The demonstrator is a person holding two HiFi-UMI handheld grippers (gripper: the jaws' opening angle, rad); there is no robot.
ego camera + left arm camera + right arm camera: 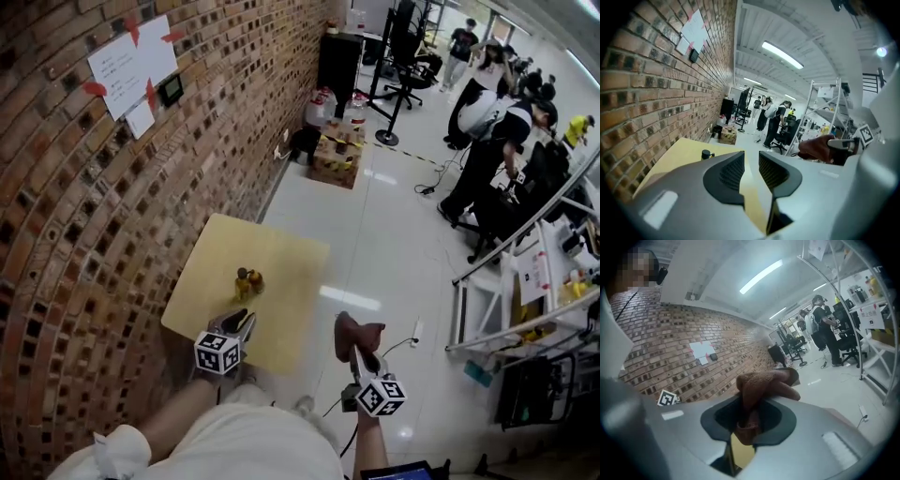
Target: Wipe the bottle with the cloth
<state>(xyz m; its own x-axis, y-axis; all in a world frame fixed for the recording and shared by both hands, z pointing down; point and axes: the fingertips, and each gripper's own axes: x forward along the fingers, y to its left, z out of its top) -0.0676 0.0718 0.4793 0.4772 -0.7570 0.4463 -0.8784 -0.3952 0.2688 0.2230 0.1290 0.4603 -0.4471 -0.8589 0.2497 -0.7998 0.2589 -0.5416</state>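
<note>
A small yellow bottle (247,281) with a dark cap stands upright on the light wooden table (286,253). In the left gripper view only the bottle's dark top (707,153) shows past the left jaw. My left gripper (240,325) hovers over the table's near edge, just short of the bottle. Its jaws (751,168) stand a narrow gap apart with nothing between them. My right gripper (360,351) is off the table's right side, shut on a brown cloth (358,332). The cloth (764,383) bunches up out of the jaws (747,420).
A brick wall (84,216) with taped papers runs along the table's left. Shiny white floor lies to the right, with a power strip (415,331) and cable. Metal racks (525,300) stand at right. People, office chairs and a cardboard box (336,164) are farther off.
</note>
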